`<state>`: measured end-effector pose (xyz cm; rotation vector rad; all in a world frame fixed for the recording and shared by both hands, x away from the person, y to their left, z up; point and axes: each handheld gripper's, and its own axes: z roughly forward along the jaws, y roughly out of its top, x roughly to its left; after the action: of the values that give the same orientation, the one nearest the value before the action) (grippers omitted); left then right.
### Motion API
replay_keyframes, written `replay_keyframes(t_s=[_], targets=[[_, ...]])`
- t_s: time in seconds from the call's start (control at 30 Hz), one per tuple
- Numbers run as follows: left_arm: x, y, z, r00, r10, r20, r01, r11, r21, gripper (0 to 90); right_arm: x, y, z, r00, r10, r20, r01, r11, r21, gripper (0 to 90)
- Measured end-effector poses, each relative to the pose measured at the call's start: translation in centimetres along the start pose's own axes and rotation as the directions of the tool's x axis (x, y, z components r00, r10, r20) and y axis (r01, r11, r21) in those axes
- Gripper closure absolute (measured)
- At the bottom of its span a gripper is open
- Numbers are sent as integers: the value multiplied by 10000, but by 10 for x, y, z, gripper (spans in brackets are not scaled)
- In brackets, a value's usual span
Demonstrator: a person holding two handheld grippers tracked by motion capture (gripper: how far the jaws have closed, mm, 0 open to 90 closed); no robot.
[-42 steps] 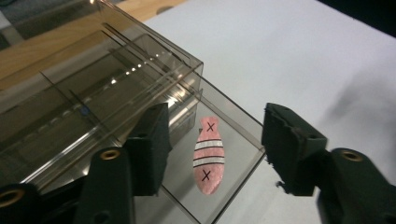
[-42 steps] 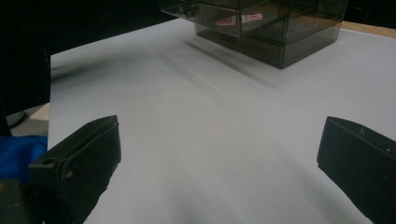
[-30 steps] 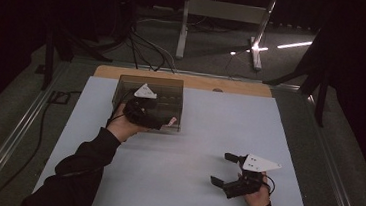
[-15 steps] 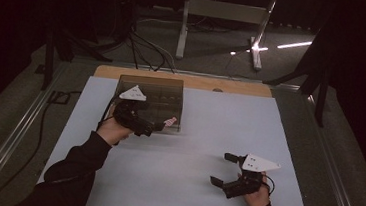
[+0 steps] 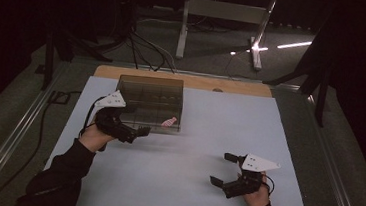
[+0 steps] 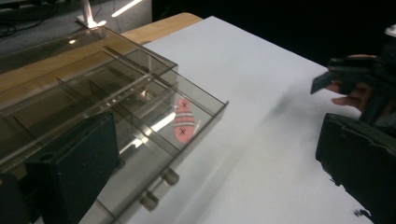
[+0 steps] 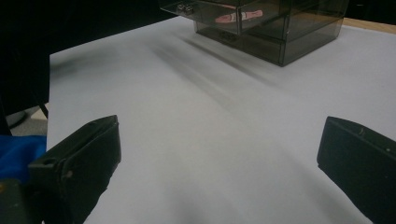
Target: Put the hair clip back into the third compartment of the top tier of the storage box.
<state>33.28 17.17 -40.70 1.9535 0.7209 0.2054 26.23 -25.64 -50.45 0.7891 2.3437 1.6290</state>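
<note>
Beside the smoky box [image 5: 151,102], left gripper [image 5: 135,133] hovers, fingers spread.

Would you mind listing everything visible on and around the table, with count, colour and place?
Organiser box: one, smoky clear plastic with inner dividers, far left part of the table.
Small object: one, pink with dark stripes and crosses, inside the box near its right front corner.
Table cover: one, white, spread over the top.
Wooden edge: one, tan, along the far side.
Metal stand: one, grey, on the floor beyond the table.
Left gripper: one, black with a grey plate, jaws apart, at the box's front left.
Right gripper: one, black with a grey plate, jaws wide apart, over the near right.
</note>
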Motion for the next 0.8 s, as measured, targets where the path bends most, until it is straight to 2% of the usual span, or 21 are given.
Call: replay_keyframes(t_s=[0.23,0.3,0.43,0.6,0.8], targets=[[-5,-14,-14,9997,141,-185,-143,9999,-79,5,1,0,0,10000,-36,-7,36,10000,23,0],[-5,-18,-19,9998,27,-173,-30,9999,-156,5,0,0,0,10000,21,-1,-21,10000,-6,0],[-7,-27,-28,9995,53,-327,-61,9997,-248,5,0,0,0,10000,9,9,-9,10000,11,0],[-11,-38,-36,9996,148,-258,-154,9996,-227,5,0,0,1,10000,19,13,-19,10000,22,0],[-14,-55,-39,9997,63,-243,-70,9995,-307,5,0,0,1,10000,19,22,-19,10000,27,0]])
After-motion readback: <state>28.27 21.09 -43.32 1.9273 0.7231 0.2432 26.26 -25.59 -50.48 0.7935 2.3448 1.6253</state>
